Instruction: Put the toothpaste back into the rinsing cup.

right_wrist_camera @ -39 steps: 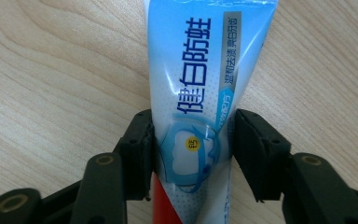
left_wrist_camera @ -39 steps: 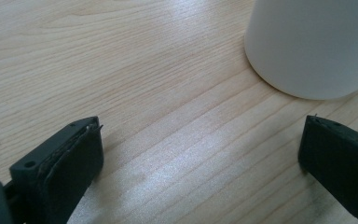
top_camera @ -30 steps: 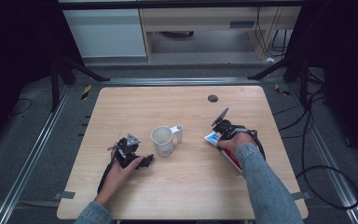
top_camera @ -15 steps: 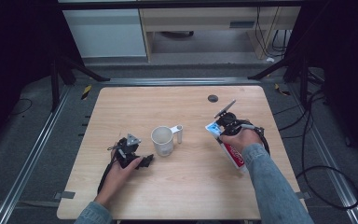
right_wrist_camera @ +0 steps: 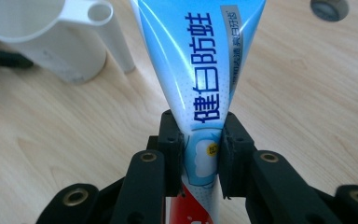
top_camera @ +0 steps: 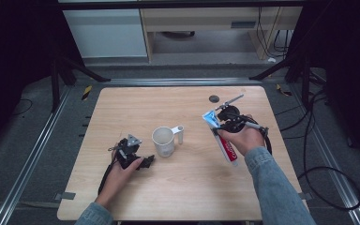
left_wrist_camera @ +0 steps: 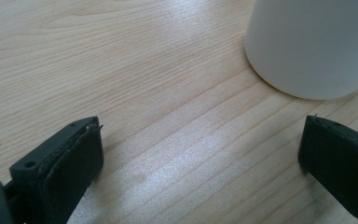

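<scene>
- The light wooden counter [top_camera: 122, 108] stands over a dark floor.
- A white cup [top_camera: 163, 141] stands near the middle.
- The right hand-held gripper [top_camera: 226, 123] is clamped on a toothpaste tube [right_wrist_camera: 200, 84], to the right of the cup.
- The left hand-held gripper [top_camera: 143, 161] rests wide open and holds nothing, left of the cup.

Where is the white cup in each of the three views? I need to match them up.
High view: the white cup stands at the table's middle, between the two hands.
Left gripper view: the cup's wall is at upper right, beyond the open jaws.
Right gripper view: the cup is at upper left, beside the toothpaste tube clamped in the jaws.
Shared landmark: the light wooden table under the cup.
</scene>
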A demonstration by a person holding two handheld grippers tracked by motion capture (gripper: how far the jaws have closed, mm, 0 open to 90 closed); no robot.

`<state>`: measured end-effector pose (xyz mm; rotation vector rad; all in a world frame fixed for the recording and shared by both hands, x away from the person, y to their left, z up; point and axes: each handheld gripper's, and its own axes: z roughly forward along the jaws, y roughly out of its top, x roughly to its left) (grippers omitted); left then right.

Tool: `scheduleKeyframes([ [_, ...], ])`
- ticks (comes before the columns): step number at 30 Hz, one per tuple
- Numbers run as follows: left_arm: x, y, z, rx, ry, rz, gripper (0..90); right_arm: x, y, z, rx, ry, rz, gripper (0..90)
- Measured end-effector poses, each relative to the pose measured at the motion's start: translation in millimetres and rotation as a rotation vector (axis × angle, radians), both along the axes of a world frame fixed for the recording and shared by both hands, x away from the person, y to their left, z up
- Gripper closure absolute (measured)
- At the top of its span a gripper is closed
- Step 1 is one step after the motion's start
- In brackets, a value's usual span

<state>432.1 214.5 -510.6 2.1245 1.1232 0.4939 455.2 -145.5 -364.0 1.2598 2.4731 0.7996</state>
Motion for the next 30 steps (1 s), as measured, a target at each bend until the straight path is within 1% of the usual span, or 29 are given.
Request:
scheduleKeyframes([
  [3,0.0,0.0,0.0,0.0,0.0,0.0,0.0,-2.1,4.6,1.7,0.023,-0.041,0.005,73.8],
  [8,0.0,0.0,0.0,0.0,0.0,0.0,0.0,-5.8,13.8,6.3,0.091,-0.115,0.008,73.7],
  [16,0.1,0.2,0.1,0.002,-0.001,-0.001,0.0,-10.8,28.2,11.2,0.173,-0.205,-0.012,73.6],
  [18,0.1,0.2,0.1,0.003,-0.001,-0.002,0.0,-11.3,31.2,12.7,0.188,-0.22,-0.018,73.6],
  [20,0.1,0.2,0.1,0.003,-0.001,-0.002,0.0,-11.6,34.2,14.9,0.201,-0.247,-0.02,73.6],
  [22,0.1,0.2,0.1,0.002,-0.001,-0.002,0.0,-11.9,37.0,17.6,0.217,-0.258,-0.024,73.6],
  [26,0.1,0.2,0.1,0.002,-0.001,-0.002,0.0,-11.7,41.3,21.4,0.23,-0.282,-0.029,73.6],
  [30,0.1,0.2,0.1,0.002,-0.001,-0.002,0.0,-12.0,46.0,26.1,0.261,-0.301,-0.027,73.6],
])
